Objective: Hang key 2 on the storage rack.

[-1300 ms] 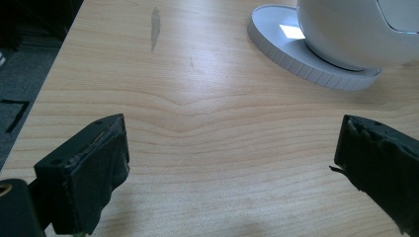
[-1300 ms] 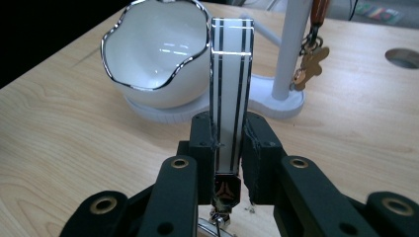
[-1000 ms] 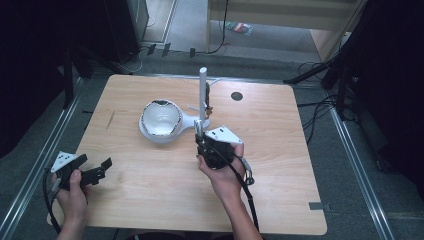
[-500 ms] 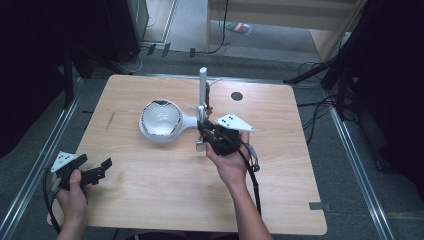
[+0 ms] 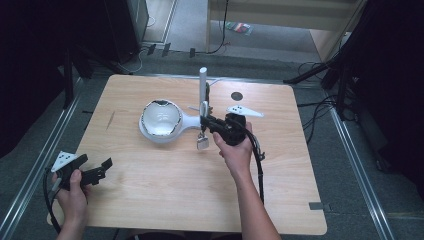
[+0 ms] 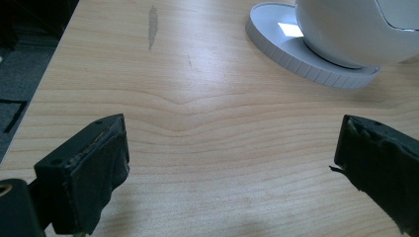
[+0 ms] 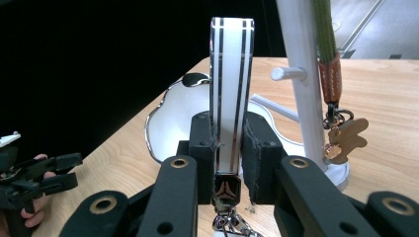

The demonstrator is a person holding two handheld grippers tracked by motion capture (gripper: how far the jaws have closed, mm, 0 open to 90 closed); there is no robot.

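Striped keychain strap held beside the white peg stand

Near the table's (image 5: 165, 195) front-left corner, the left tool (image 5: 97, 169) idles, jaws apart, empty. Toward the middle, the right tool (image 7: 230, 148) is clamped on a black-and-white striped keychain strap (image 7: 231, 89), upright, just beside the white peg stand (image 7: 301, 84). A brown-tagged lanyard (image 7: 332, 74) already hangs there; this strap, I'd judge, isn't hung yet. Beyond sits a white round mirror (image 5: 161, 120).
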